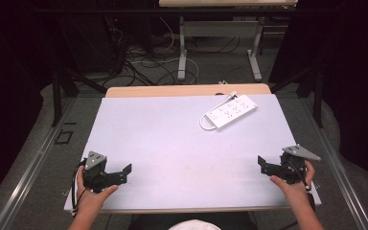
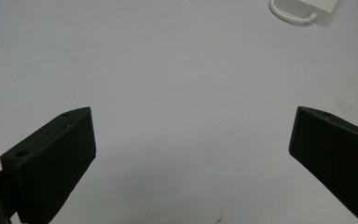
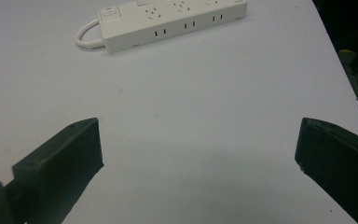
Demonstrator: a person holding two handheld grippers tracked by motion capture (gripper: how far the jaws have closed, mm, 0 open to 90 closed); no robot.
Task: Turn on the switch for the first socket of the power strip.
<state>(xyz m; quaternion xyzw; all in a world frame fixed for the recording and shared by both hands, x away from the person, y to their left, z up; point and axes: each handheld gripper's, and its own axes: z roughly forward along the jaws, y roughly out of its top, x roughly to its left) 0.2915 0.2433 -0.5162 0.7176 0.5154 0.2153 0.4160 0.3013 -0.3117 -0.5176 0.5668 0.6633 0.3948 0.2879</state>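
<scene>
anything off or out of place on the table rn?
Nothing stands out. The white power strip lies flat at the far right of the table, at an angle to its edges, cord looped at one end. Left claw and right claw are open near the front corners, holding nothing.

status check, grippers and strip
Left gripper open, empty. Right gripper open, empty. Power strip far right on table, untouched. Nothing in the way.

Left gripper (image 2: 191, 140) spread wide above the white table (image 2: 168, 70)
Its two black jaws stand far apart with nothing between them; a white power strip's (image 2: 307, 7) corner and looped cord sit at the top edge.
</scene>
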